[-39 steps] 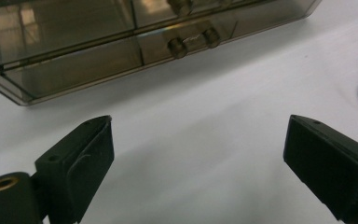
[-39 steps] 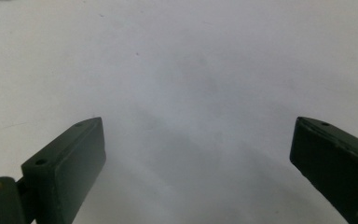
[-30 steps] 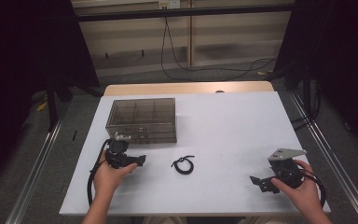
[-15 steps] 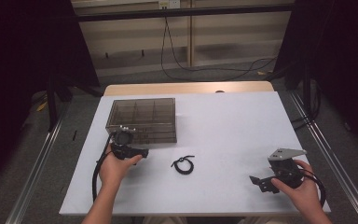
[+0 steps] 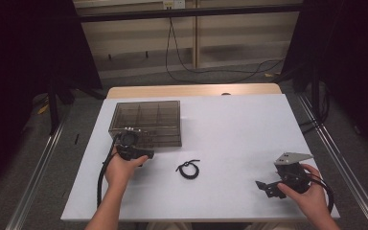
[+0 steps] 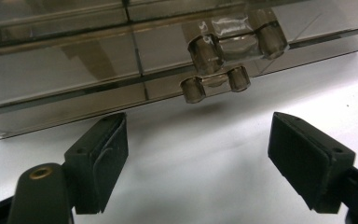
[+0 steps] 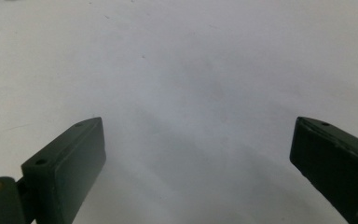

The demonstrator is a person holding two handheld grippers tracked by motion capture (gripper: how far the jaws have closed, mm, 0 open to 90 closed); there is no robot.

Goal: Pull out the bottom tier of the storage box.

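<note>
At the left half of the bench [image 5: 249, 120], toward its far edge, sits the smoked plastic box [image 5: 146, 123], lid down. The left gripper [image 6: 198, 149] points at the box's near wall, jaws wide apart with bare bench between the pads and nothing held; they have just been closing slightly. The latch [image 6: 223, 60] on that wall lies just ahead of the jaws, slightly above their line, not yet touched. Judged step: approach to the latch, prior to opening the box. The next move calls for a short advance and a slight rise so one pad can catch the latch tab, then a lift; a misaligned push could slide the light box toward the far edge. The right gripper [image 5: 271, 187] rests near the bench's near right corner, jaws wide, empty. A cord loop [image 5: 188, 168] lies between the grippers, well apart from both.
</note>
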